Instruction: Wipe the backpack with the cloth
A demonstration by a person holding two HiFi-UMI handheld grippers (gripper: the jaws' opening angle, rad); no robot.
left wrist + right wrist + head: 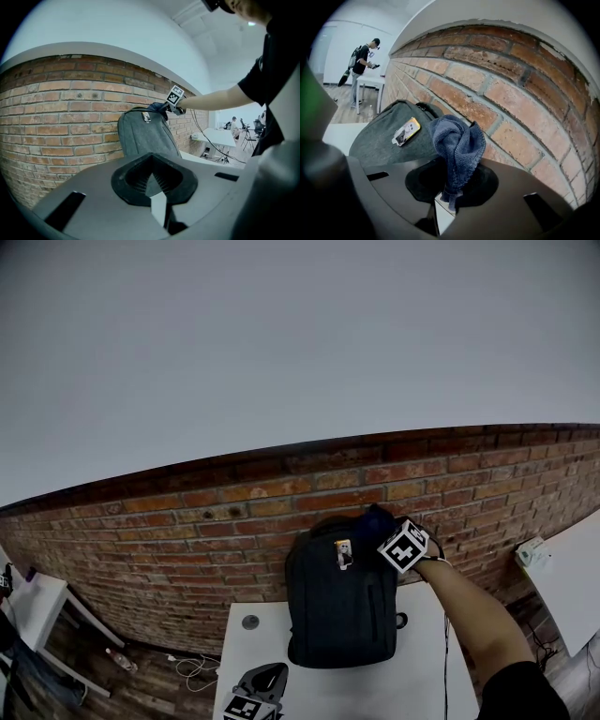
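One cloth [457, 140]: blue terry, bunched; soft, light, floppy. Best pinched by one end, as now, so the loose part wipes.
Cloth pos: at the backpack's [342, 601] 1 o'clock, by its top corner; contact w/ fabric unclear.
Backpack: dark grey, upright mid table [441, 681], its back to the brick wall [187, 540] at 12.
Handling: soft-sided, prob. not heavy; could tip or slide under a hard wipe, so brace at the side or top.
Tag [344, 554]: small card near top front; wipe round it.
R gripper [450, 192]: clamped on cloth's lower end.
L gripper [151, 173]: at backpack's 7 o'clock, low by table edge, well apart; tips together, nothing btw them.
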